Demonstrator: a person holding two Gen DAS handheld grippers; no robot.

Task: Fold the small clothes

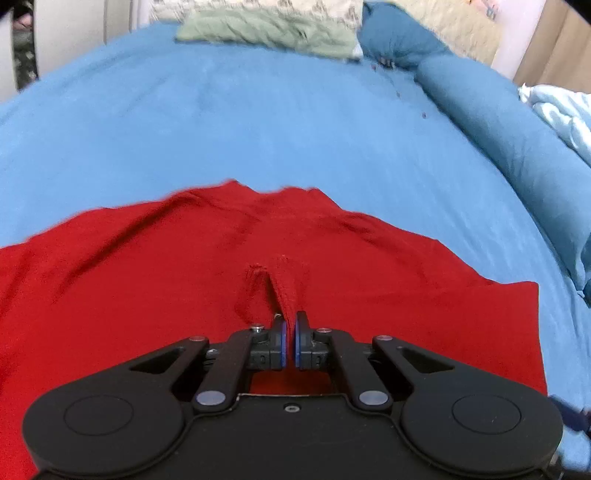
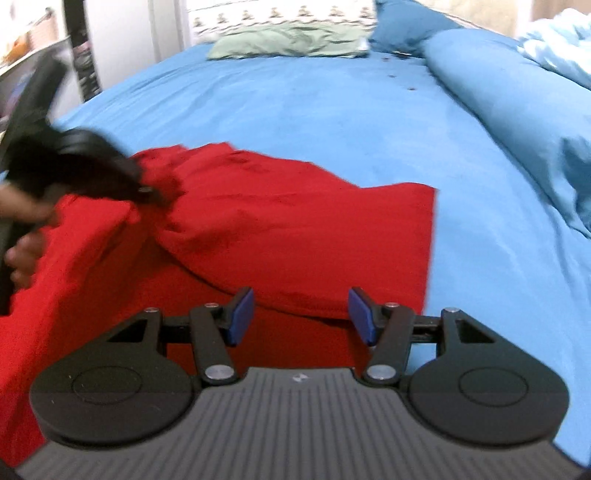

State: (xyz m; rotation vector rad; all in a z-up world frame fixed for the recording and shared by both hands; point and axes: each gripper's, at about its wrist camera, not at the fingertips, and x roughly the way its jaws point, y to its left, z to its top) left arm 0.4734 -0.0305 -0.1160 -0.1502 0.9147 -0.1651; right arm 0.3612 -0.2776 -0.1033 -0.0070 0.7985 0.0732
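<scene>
Left gripper (image 1: 290, 334): pads closed on a pinched ridge of the red garment (image 1: 184, 277), fabric drawn up into a narrow fold at the tips; also seen from the right wrist view as a blurred black body (image 2: 92, 166) held by a hand (image 2: 22, 236), bearing on the cloth. Right gripper (image 2: 301, 317): blue pads wide apart, nothing between them, positioned just above the near hem of the red garment (image 2: 295, 236). Small light emblem on the ribbed grey housing, not legible; no other writing readable. Garment: spread on the blue bed sheet (image 1: 258, 122), rumpled, one layer lapped over another; long axis roughly left to right across both views. Beyond: green pillow (image 2: 291, 44), patterned pillow (image 2: 280, 16), dark blue bolster (image 1: 491, 122), pale blue bedding (image 2: 561, 44) at far right.
</scene>
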